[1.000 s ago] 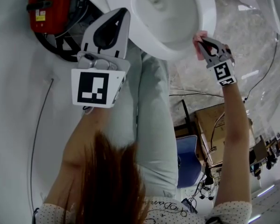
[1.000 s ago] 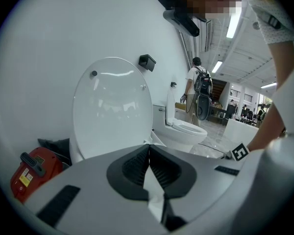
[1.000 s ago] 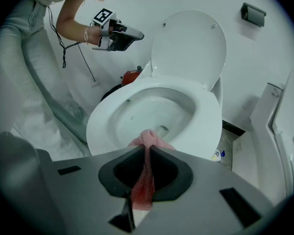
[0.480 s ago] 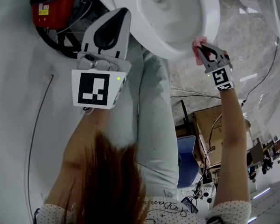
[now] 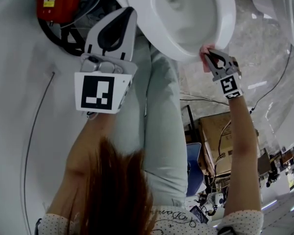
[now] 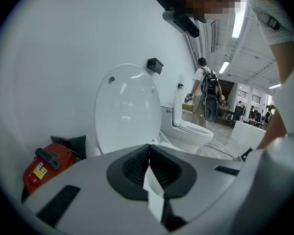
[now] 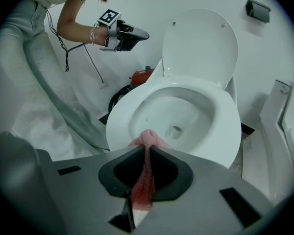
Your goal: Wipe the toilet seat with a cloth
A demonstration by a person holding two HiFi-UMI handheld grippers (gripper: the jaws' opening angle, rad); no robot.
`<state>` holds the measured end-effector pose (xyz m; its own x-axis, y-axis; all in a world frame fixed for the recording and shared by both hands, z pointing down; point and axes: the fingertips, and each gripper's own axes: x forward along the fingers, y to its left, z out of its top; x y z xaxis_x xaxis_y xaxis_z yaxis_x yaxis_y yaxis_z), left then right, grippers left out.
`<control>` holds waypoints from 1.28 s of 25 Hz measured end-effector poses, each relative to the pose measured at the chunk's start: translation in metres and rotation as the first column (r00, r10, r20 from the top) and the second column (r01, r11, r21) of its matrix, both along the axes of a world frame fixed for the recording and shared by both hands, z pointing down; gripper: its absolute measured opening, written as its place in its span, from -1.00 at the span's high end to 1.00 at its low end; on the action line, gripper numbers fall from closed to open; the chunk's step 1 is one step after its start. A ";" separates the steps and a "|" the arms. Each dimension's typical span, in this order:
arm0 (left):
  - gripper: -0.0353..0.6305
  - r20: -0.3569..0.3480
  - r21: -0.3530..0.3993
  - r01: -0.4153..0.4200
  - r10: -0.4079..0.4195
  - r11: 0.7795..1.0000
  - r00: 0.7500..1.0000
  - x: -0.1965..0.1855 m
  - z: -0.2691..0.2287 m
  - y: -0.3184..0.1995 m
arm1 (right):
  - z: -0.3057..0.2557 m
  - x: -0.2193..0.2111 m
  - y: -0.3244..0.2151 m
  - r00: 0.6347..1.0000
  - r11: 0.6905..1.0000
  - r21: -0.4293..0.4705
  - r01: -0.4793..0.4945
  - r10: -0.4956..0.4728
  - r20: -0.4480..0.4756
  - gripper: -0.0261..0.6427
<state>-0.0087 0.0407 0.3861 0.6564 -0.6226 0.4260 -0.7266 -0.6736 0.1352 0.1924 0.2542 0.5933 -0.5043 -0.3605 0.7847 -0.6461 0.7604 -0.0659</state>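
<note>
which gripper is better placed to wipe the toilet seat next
Right. The right gripper is shut on the pink cloth right at the toilet seat rim. The left gripper is shut on nothing and held off to the side, away from the seat.

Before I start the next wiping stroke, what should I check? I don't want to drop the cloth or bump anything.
1. Right gripper shut on the pink cloth: ok.
2. Cloth placed at the front rim of the toilet seat: ok. Whether it is pressed into contact: cannot tell.
3. Lid raised, out of the stroke's path: ok.
4. Left gripper shut, empty, held away from the seat: ok.
5. Nothing else lying along the seat's rim: ok.
</note>
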 end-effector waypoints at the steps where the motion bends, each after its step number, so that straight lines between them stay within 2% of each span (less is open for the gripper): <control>1: 0.88 0.000 0.000 0.003 -0.003 1.000 1.000 -0.002 0.000 0.001 | 0.000 -0.002 0.001 1.000 1.000 0.000 0.003 -0.003 0.002 0.79; 12: 0.88 0.002 0.000 0.031 -0.031 1.000 1.000 -0.017 -0.004 0.004 | -0.002 -0.028 0.008 0.999 0.999 -0.014 0.040 -0.039 0.034 0.79; 22: 0.88 0.003 0.003 0.055 -0.055 0.998 0.998 -0.026 -0.004 0.004 | -0.003 -0.046 0.012 0.992 0.993 -0.031 0.112 -0.110 0.054 0.79; 32: 0.88 0.005 0.002 0.108 -0.108 0.994 0.994 -0.042 -0.006 0.006 | -0.005 -0.065 0.017 0.970 0.971 -0.023 0.238 -0.236 0.059 0.79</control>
